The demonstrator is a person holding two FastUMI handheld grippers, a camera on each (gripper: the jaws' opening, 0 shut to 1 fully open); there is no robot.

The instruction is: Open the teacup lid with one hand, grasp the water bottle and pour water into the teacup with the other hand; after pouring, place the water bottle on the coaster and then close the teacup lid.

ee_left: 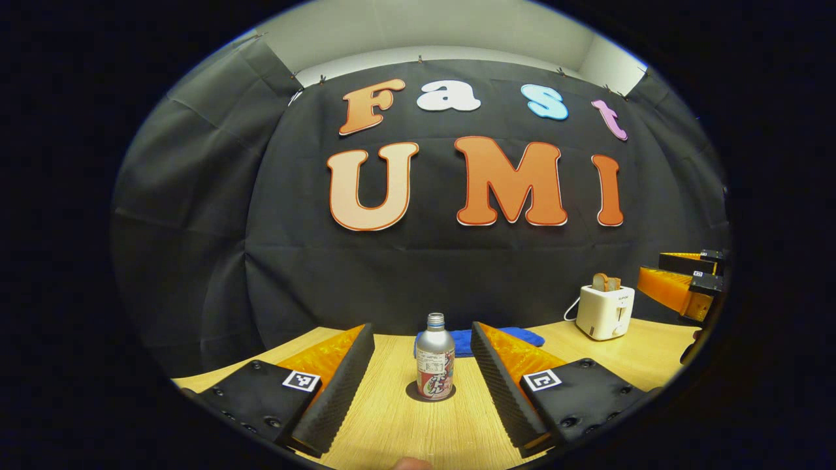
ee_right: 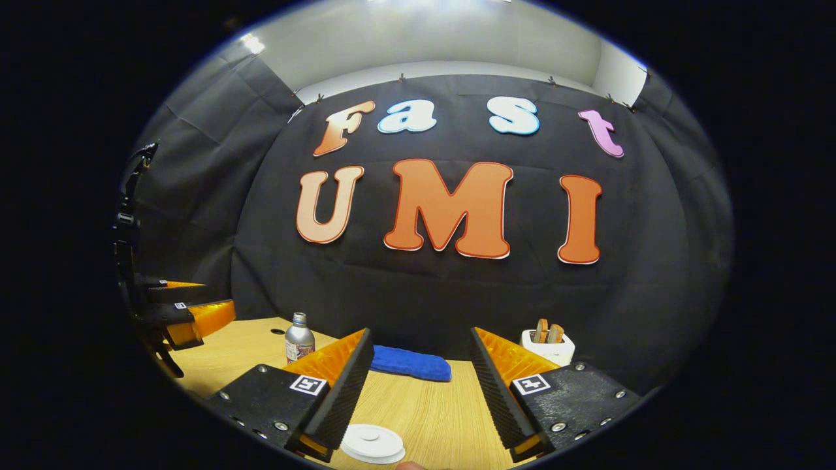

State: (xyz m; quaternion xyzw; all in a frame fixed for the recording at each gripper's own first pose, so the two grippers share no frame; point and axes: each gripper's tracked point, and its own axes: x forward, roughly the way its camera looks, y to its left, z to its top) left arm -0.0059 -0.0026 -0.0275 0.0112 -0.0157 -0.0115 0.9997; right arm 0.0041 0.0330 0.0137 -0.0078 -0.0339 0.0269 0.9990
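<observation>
A silver water bottle (ee_left: 435, 356) with a red-and-white label stands upright on the wooden table (ee_left: 398, 424), a dark round patch (ee_left: 418, 394) around its base. My left gripper (ee_left: 421, 333) is open, its fingers on either side of the bottle but short of it. In the right gripper view a white round teacup lid (ee_right: 371, 444) with a small knob lies low, just below the open right gripper (ee_right: 420, 336); the cup under it is hidden. The bottle (ee_right: 299, 338) stands far left there, the left gripper (ee_right: 196, 313) beyond it.
A folded blue cloth (ee_left: 516, 337) lies behind the bottle by the wall. A white toaster (ee_left: 606, 312) holding bread stands at the back right. The right gripper's orange fingers (ee_left: 679, 287) hang beyond the toaster. A small dark spot (ee_right: 277, 331) marks the table left of the bottle.
</observation>
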